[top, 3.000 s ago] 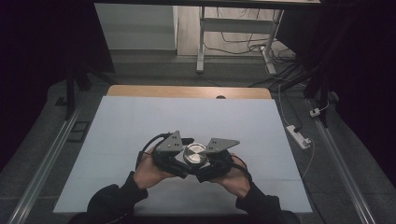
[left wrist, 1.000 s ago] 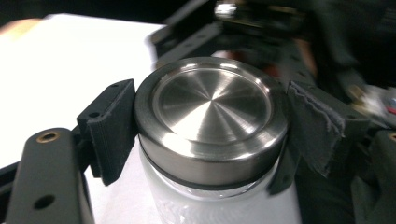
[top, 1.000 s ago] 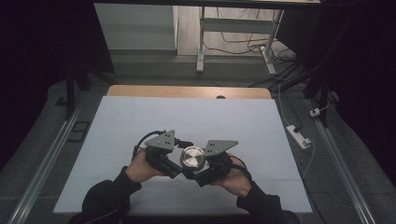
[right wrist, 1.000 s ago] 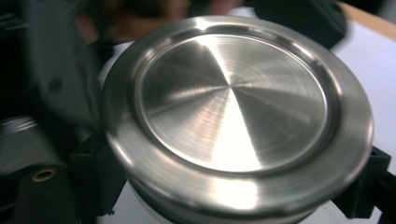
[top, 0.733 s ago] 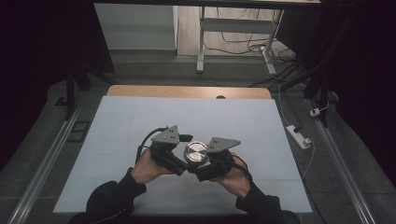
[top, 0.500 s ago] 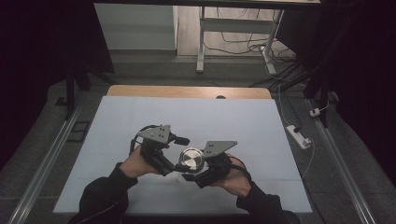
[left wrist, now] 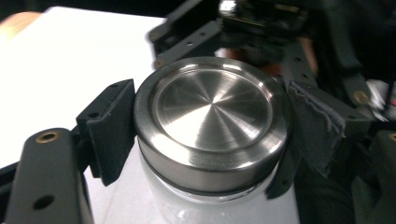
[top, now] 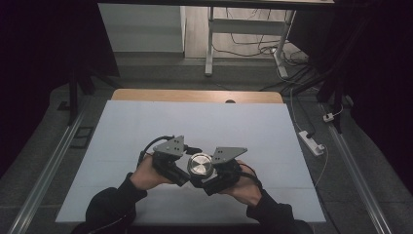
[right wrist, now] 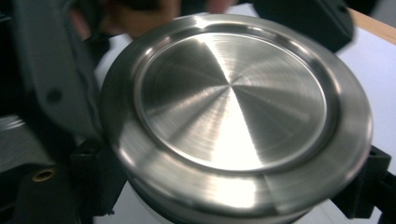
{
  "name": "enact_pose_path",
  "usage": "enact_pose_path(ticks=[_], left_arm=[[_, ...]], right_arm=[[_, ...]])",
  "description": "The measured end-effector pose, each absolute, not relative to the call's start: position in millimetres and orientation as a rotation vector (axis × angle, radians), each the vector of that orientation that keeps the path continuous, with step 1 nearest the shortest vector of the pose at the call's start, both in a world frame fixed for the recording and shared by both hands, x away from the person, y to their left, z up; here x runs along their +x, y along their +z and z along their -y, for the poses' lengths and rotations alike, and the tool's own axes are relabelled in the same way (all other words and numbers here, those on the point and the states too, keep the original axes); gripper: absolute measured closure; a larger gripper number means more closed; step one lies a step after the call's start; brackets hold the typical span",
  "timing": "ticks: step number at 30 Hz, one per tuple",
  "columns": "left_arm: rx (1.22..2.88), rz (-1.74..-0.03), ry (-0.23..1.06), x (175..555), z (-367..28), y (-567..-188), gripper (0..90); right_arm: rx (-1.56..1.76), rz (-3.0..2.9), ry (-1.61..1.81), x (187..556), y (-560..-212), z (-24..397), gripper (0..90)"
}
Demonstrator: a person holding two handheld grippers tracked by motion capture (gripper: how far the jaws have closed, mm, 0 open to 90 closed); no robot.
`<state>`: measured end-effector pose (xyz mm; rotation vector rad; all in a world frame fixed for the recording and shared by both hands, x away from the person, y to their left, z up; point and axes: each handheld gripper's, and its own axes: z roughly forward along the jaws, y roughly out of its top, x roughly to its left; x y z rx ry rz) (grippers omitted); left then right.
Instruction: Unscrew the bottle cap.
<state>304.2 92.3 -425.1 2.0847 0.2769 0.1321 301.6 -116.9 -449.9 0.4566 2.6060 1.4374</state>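
A: Where is the jar (top: pixel 200 168)?

B: Near the front middle of the table (top: pixel 122 126), between both hands, with its steel lid (left wrist: pixel 211 125) facing up.

A: And the left gripper (top: pixel 184 165)?

B: Its jaws have just been closing and now press the lid's rim from two sides.

A: The right gripper (top: pixel 208 179)?

B: Clamped on the jar's white body under the lid.

A: Room to move?

B: Bare white surface spreads left, right and ahead; the near table edge lies close behind the wrists.

Dim surroundings, glare, close-up blur
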Motion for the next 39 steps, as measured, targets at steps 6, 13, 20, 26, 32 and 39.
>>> enact_pose_path(ticks=[6,13,20,26,32,39], left_arm=[[2.049,-0.366,0.168,305.0,-87.6,-427.1,20.5],[2.023,-0.413,0.205,302.3,-85.7,-425.7,20.6],[1.962,-0.386,0.086,311.3,-98.8,-418.8,9.1],[1.986,-0.187,-0.034,316.8,-120.6,-413.2,7.7],[2.072,0.009,-0.097,314.2,-118.9,-420.5,15.1],[2.066,-0.131,0.009,309.4,-109.0,-422.0,20.9]], right_arm=[[0.572,-2.546,1.409,306.2,-452.1,119.6,14.3],[0.606,-2.514,1.417,306.4,-450.4,120.0,14.3],[0.593,-2.507,1.451,306.9,-450.6,122.2,14.3],[0.448,-2.61,1.523,305.4,-447.2,122.8,14.3],[0.264,-2.702,1.546,295.7,-447.8,114.2,14.3],[0.332,-2.665,1.511,297.1,-448.1,114.8,14.3]])
